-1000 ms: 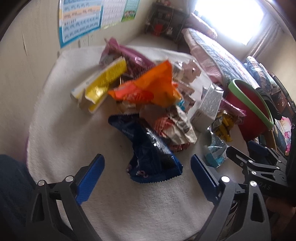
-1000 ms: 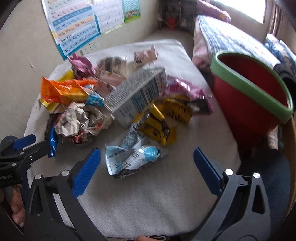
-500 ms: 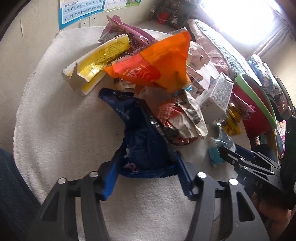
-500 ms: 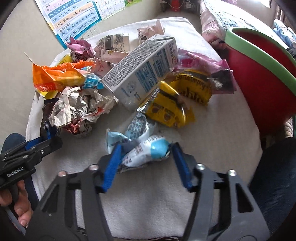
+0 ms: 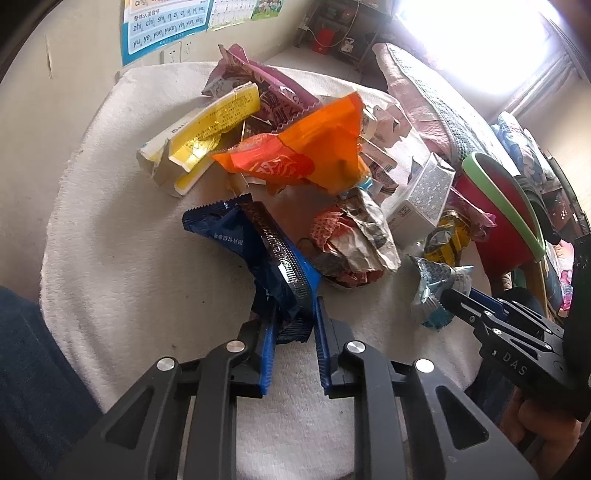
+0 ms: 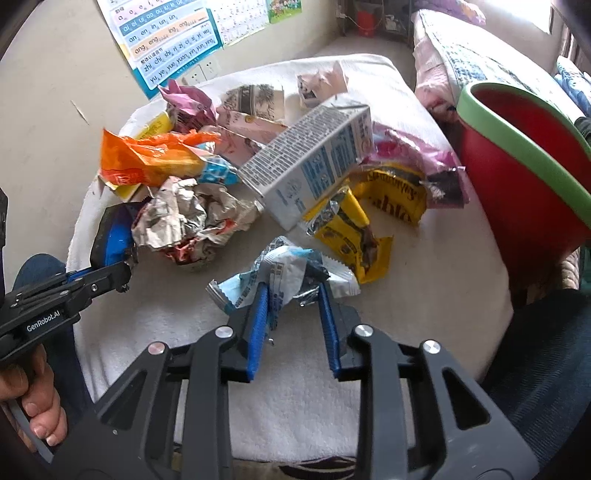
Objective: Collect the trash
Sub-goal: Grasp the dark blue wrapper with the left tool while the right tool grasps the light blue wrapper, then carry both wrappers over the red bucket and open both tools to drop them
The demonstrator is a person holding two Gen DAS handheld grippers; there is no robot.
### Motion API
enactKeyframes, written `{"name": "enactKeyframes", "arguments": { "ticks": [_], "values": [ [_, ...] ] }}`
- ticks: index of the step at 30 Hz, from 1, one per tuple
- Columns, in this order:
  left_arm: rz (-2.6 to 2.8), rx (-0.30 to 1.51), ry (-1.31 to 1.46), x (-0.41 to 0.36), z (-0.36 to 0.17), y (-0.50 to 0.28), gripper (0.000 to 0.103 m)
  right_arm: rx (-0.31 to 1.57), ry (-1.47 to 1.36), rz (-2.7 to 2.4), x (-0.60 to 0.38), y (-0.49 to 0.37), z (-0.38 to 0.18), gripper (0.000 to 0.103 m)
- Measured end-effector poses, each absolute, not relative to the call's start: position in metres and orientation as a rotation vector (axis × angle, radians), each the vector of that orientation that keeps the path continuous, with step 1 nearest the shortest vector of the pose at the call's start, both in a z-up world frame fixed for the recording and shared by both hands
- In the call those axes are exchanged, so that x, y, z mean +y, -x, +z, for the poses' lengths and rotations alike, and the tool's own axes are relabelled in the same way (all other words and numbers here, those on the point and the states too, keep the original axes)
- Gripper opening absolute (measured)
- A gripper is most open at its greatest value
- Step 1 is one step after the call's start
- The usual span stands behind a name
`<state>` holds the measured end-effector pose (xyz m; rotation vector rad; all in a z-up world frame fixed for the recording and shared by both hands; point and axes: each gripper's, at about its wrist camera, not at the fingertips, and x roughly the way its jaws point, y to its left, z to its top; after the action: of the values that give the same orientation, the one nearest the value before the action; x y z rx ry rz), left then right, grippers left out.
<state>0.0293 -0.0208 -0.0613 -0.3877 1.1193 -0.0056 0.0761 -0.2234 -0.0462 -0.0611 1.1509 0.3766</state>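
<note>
On the near edge of the white towel-covered counter (image 6: pixel 369 413), the left gripper (image 5: pixel 293 325) has its jaws pinching a crinkled dark-blue foil wrapper (image 5: pixel 258 254), while the right gripper (image 6: pixel 293 302) is closing on a crumpled pale-blue-and-white wrapper (image 6: pixel 284 273). Both pickups look underway; next, each needs lifting clear and carrying to the red bucket with a green rim (image 6: pixel 517 155) beyond the pile.

White fuzzy bench cover (image 5: pixel 122 266) is the landmark. Behind it, on beige wall: blue pinyin poster (image 6: pixel 173 40), white wall sockets (image 6: pixel 201 72) just under poster. Past the cover's far edge, dark shelf with a red object (image 5: pixel 325 37), cables on it. To the cover's right, bed with pink and grey patterned quilt (image 5: pixel 432 103), running toward bright window (image 5: pixel 480 33). Blue floral cushion (image 5: pixel 517 144) further right.
</note>
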Motion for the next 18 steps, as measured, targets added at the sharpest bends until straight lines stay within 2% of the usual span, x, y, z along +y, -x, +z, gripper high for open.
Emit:
{"name": "enactKeyframes", "arguments": {
  "ticks": [18],
  "values": [
    [0.012,1.018,0.387,-0.014,-0.001,-0.009,0.017,1.003,0.078,0.410,-0.225,-0.065,0.013,0.027]
  ]
}}
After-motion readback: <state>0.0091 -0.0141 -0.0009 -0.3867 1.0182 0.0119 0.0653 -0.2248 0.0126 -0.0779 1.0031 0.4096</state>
